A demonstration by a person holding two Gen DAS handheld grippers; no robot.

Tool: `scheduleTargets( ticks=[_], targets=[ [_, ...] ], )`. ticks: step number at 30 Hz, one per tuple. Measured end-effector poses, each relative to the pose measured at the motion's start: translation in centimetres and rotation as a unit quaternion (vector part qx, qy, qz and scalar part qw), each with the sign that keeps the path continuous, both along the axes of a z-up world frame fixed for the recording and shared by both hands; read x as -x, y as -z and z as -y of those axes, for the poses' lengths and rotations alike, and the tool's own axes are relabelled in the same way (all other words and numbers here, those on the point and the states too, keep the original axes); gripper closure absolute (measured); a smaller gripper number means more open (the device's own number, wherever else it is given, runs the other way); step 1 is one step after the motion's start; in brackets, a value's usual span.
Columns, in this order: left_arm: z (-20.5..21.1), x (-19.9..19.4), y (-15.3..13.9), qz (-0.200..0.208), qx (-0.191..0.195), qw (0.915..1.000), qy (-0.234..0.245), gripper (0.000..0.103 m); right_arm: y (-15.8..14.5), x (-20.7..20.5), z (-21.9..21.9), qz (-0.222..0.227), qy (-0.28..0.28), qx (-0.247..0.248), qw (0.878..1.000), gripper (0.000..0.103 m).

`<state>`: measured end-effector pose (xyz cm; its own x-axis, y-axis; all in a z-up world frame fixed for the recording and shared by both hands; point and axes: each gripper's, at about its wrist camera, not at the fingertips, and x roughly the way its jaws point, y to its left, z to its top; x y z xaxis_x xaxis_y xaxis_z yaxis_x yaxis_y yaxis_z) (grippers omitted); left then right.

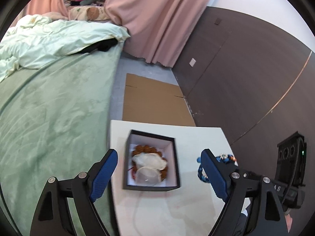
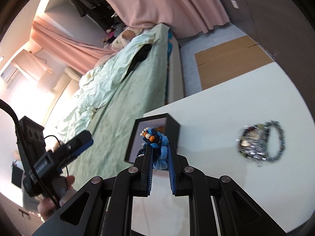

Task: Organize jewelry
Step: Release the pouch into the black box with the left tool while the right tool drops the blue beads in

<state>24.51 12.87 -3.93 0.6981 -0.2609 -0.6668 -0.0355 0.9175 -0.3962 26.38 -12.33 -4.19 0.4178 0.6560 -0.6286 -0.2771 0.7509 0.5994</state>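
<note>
surface: white table (image 1: 196, 139), beside the bed; black box (image 1: 151, 162) near its bed-side edge, lid off.
box contents: brown beaded piece (image 1: 146, 149) under whitish translucent pouches (image 1: 148, 162); details blurred.
left gripper (image 1: 159, 174): tongs spread wide, nothing between them, held over the box.
right gripper (image 2: 159, 164): tongs pinching blue fabric bracelet (image 2: 157, 144) with white and orange beads, held just beside the box.
loose jewelry: silver chain pile (image 2: 253, 144) and dark bead bracelet (image 2: 278, 140) lie on the table, well apart from the box.
room: green bed (image 1: 49, 108), pale rumpled duvet (image 1: 49, 39), pink curtains (image 1: 157, 19), dark wall panels (image 1: 246, 78), flat cardboard (image 1: 153, 100) on grey floor (image 1: 118, 90).
</note>
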Motion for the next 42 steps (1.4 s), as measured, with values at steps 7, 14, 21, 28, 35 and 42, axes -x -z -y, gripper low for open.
scheduleTargets(
  ticks=[7,14,21,28,35,42],
  targets=[
    [-2.5,1.8,-0.1,0.003,-0.014,0.9993,-0.035,0.016,-0.2,-0.9,-4.4,0.001,-0.048,-0.021,0.999,0.086],
    [-3.1,2.1,0.0,-0.007,-0.008,0.9988,-0.049,0.016,1.5,-1.5,-4.7,-0.036,-0.043,-0.027,0.998,0.033],
    [-1.0,1.7,0.2,-0.008,-0.011,0.9994,-0.032,0.016,1.3,-0.1,-0.2,-0.032,-0.005,-0.034,0.999,0.033],
    [2.6,1.5,0.2,0.005,-0.015,0.9999,0.005,0.016,1.0,2.0,4.3,-0.018,0.036,-0.022,0.999,0.033],
    [6.3,1.2,-0.1,0.008,-0.027,0.9990,0.035,0.016,0.6,3.1,7.9,-0.013,0.069,-0.015,0.997,0.022],
    [8.9,1.8,-1.0,0.009,-0.023,0.9984,0.051,0.013,-0.3,4.4,11.3,-0.003,0.105,-0.014,0.994,0.001]
  ],
)
